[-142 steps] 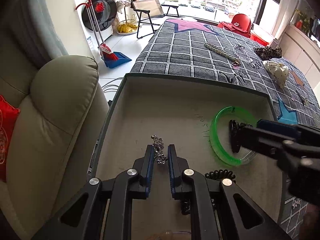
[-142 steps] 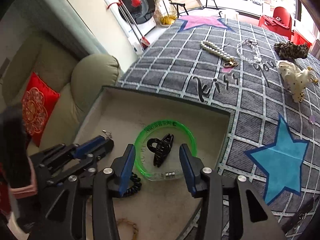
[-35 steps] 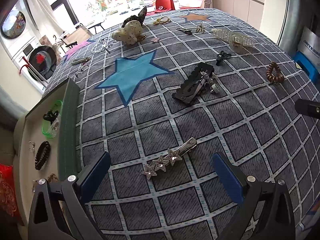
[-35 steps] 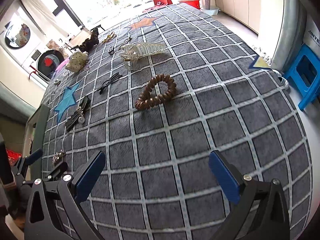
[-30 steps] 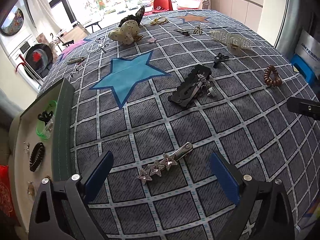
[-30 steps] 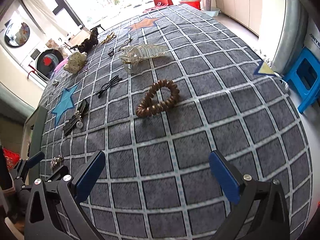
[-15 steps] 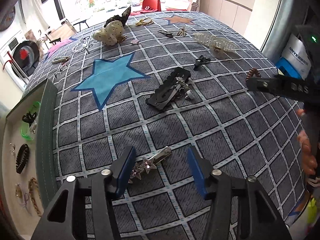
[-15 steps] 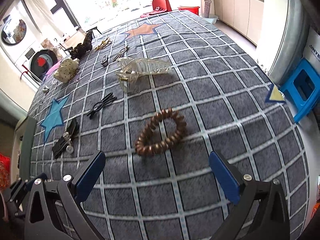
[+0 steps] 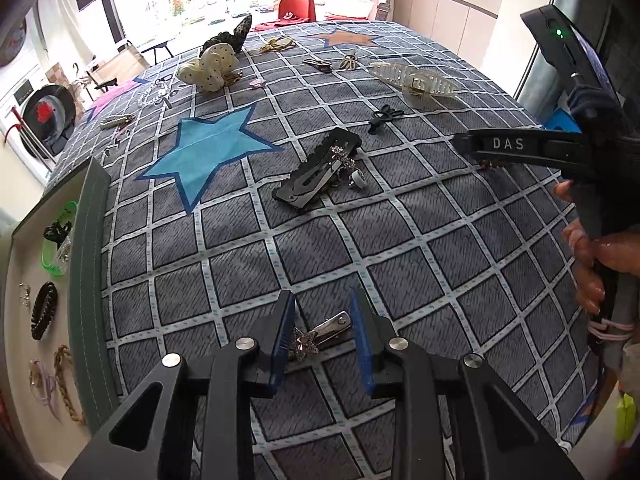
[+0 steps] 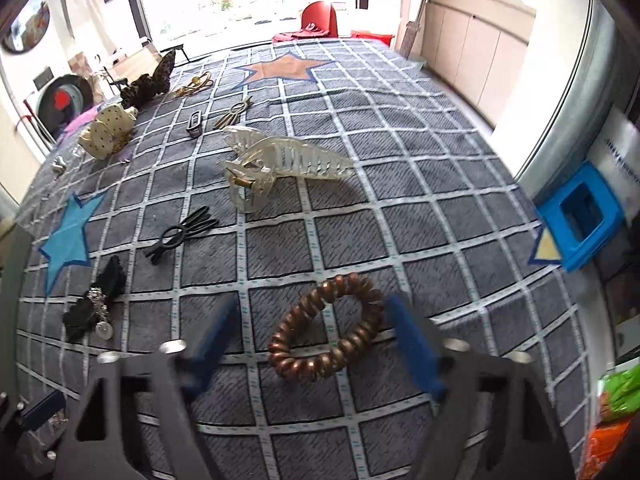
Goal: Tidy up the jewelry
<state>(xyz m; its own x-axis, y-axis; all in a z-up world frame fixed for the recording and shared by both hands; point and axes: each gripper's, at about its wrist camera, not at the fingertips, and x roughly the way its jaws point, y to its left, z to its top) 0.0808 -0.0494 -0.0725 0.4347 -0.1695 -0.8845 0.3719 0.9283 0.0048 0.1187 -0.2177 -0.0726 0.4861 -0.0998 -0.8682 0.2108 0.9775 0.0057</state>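
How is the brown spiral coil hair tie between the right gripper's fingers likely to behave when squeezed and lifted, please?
The brown spiral coil hair tie looks springy, so it will probably squash into a narrower loop as the closing fingers meet it. Its glossy coils may slip. It lies flat on the checked cloth, so rolling seems unlikely.

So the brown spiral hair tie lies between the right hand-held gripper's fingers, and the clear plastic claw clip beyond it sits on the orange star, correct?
Not quite. In the right wrist view the clear plastic claw clip lies on grey checked squares of the cloth; the orange star is farther back, clear of it. The brown spiral hair tie does lie between the closing fingers of the right hand-held gripper.
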